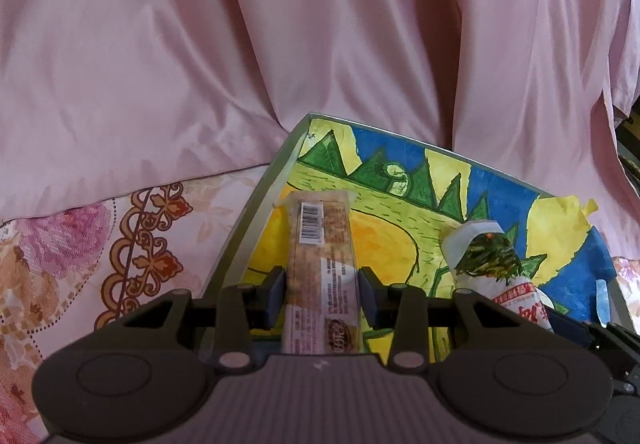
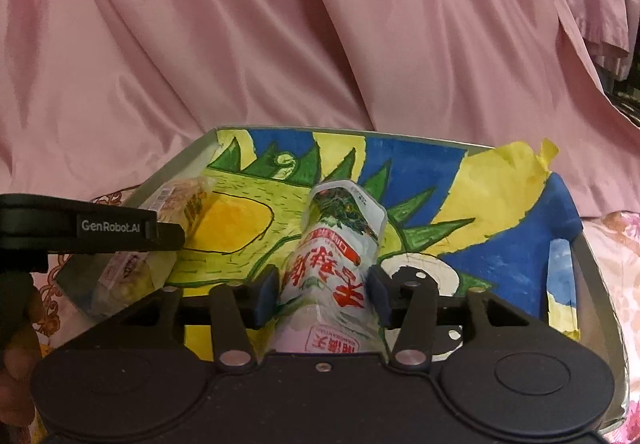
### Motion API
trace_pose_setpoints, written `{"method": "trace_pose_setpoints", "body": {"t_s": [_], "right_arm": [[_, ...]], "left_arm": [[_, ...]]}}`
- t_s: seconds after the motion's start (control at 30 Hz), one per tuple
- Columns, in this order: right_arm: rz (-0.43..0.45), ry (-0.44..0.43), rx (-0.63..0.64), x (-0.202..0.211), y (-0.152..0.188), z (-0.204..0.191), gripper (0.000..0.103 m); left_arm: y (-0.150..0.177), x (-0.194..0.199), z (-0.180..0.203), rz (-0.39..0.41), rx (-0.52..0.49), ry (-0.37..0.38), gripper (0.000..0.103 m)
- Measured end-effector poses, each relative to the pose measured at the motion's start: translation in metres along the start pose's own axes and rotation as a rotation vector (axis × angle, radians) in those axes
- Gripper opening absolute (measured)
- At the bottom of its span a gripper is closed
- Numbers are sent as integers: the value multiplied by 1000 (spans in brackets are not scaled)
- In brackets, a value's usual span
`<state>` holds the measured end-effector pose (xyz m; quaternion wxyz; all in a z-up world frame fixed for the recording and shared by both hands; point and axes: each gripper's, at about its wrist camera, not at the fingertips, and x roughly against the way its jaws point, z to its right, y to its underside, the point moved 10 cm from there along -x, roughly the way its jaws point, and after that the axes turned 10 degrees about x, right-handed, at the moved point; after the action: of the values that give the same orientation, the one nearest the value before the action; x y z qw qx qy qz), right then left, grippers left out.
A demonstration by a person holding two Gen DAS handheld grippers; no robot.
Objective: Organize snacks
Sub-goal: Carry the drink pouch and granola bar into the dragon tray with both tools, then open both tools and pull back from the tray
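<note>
Left tongs (image 1: 322, 294) clamped on tan barcoded snack bar (image 1: 320, 244); right tongs (image 2: 322, 294) clamped on white red-lettered snack packet (image 2: 340, 244); two snacks counted over shallow grey tray lined with painted paper (image 2: 440, 180), pink satin curtain (image 2: 320, 24) behind.

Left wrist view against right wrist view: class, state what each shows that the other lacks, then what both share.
Only the left wrist view shows the barcode on the brown snack bar and the left tongs closed on that bar.

Only the right wrist view shows the right tongs gripping the white snack packet, the GenRobot.AI label on the other tool, and a white circle painted on the tray lining.

Both show the two snacks, the painted tray and the pink cloth.
</note>
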<state>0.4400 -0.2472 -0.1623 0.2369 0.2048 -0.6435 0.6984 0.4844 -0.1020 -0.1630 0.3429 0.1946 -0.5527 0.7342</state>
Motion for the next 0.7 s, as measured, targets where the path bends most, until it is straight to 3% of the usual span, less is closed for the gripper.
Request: {"method": "trace_pose_setpoints", "body": {"t_s": [0.1, 0.17, 0.27, 0.7], "right_arm": [[-1, 0, -24, 3, -2, 3, 63], [5, -2, -53, 11, -3, 6, 63], [46, -10, -65, 31, -11, 11, 77], [253, 33, -100, 151, -41, 34, 102]], "left_arm": [[-1, 4, 2, 0, 4, 2, 50], [-4, 11, 4, 6, 13, 9, 62], [-9, 28, 10, 35, 9, 20, 75], [-39, 157, 22, 269, -34, 0, 100]]}}
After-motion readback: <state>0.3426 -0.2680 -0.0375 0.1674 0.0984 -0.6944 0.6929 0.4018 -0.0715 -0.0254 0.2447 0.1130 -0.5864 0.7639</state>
